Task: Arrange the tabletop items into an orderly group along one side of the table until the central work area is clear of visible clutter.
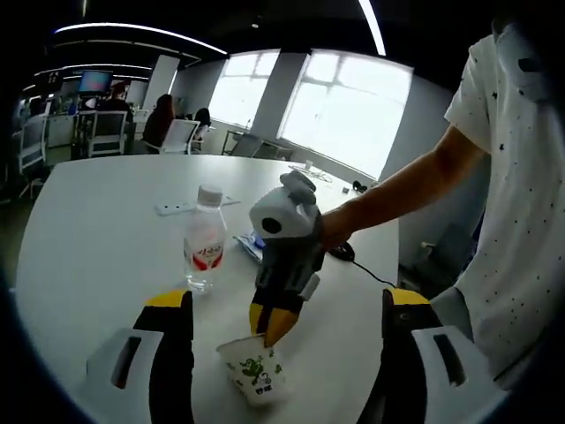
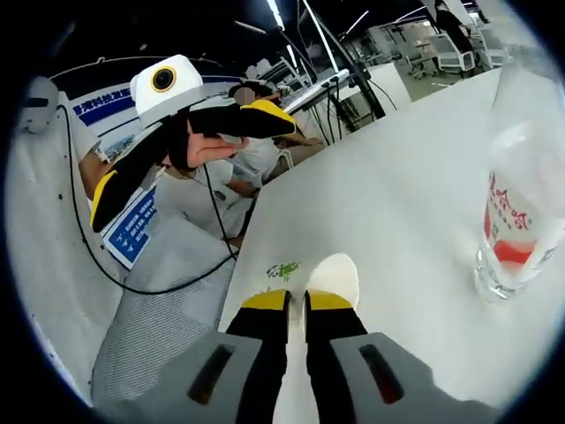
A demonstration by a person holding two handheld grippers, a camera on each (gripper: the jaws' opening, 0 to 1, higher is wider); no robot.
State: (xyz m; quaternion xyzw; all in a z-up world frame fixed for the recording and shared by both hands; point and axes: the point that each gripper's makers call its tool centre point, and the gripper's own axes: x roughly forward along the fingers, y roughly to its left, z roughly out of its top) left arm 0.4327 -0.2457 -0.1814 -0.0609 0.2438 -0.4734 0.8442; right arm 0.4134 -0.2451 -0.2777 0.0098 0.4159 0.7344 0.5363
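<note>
Pinching the paper cup [image 2: 331,278] by its rim, the right gripper [image 2: 297,300] has its yellow tips nearly together at bottom centre of the right gripper view, one tip inside the cup wall, one outside. Same grip seen in the left gripper view: right gripper [image 1: 275,325] comes down from the person's hand [image 1: 334,228] at mid-frame, tips on the rim of the cup [image 1: 254,372] at lower centre. Cup looks tipped over to one side, prob. because the rim grip levers it; green print faces the camera.

Left gripper [image 1: 287,309]: jaws wide apart at the bottom corners of its own view, nothing between them but the cup and tabletop. In the right gripper view it sits upper left [image 2: 190,155], off the table edge, hanging free — likely waiting its turn.

Outward from the cup: water bottle [image 1: 205,240] stands upright just beside, left of centre; in the right gripper view it's [image 2: 521,203] at the right edge, close. Behind it, a white power strip [image 1: 181,208] and a bluish flat item [image 1: 250,243], too small to ID. Round white table [image 1: 97,238] otherwise mostly bare.

Judgement: cup is held ready to move toward the bottle, so the group forms there; thin rim may crumple w/ a hard squeeze.
</note>
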